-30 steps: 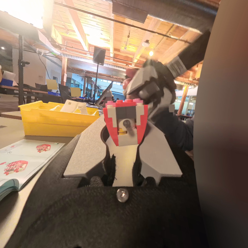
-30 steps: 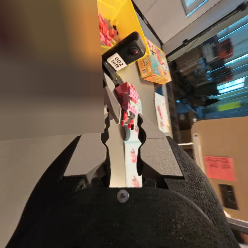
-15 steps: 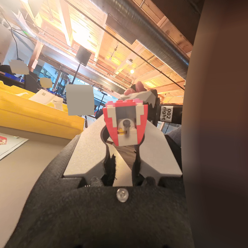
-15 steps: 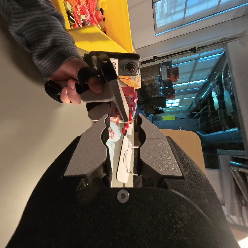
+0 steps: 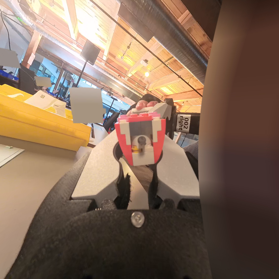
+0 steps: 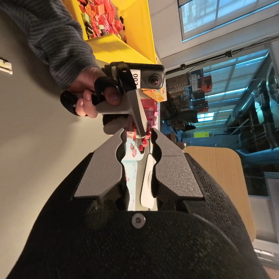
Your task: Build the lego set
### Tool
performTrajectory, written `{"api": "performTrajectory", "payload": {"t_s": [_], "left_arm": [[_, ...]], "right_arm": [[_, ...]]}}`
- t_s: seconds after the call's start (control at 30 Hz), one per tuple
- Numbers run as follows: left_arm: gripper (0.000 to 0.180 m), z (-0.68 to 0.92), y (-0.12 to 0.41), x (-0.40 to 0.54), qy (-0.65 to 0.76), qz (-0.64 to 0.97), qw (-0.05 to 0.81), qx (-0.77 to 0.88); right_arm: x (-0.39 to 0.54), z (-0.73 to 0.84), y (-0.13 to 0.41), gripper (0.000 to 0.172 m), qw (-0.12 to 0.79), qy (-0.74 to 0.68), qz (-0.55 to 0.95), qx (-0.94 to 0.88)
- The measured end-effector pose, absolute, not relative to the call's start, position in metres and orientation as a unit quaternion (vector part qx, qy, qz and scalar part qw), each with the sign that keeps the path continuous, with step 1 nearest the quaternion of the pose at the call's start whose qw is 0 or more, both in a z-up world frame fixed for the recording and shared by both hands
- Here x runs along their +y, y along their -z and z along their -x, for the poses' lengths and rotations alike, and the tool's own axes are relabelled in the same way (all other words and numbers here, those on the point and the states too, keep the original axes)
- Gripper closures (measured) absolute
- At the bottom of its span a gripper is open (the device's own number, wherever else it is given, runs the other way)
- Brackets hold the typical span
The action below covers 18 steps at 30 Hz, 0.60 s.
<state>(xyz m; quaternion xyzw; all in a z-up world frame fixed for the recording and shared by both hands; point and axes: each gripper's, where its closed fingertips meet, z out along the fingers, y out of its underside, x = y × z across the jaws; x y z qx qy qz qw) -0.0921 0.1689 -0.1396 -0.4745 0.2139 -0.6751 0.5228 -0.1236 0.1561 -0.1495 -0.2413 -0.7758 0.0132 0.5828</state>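
Note:
My left gripper is shut on a red, white and grey brick model and holds it up off the table. The right wrist view shows the same model clamped between the left gripper's grey fingers, with a person's hand on the handle. My right gripper has come to the model's studded end, and both fingertips touch its pink and red bricks. In the left wrist view the right gripper's finger lies along the model's top.
A yellow bin of red and pink bricks stands on the beige table; its wall also shows in the left wrist view. An open instruction booklet, a white flat piece and an orange box lie beyond the grippers. My left and right fingertips are right by each other.
My left gripper tilted upward with the model still in it. My right gripper swung in to the model and its fingers narrowed onto the model's end.

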Motion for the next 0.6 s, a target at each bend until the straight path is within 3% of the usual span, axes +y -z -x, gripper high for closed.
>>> {"api": "performTrajectory", "payload": {"t_s": [0.53,0.6], "left_arm": [[0.144,0.0871,0.1466,0.1694,0.670,0.491,0.508,0.227],[0.144,0.0859,0.1456,0.1657,0.667,0.487,0.509,0.242]], "right_arm": [[0.1551,0.1188,0.1522,0.146,0.579,-0.065,0.274,-0.765],[0.1524,0.1150,0.1499,0.119,0.575,-0.107,0.298,-0.754]]}}
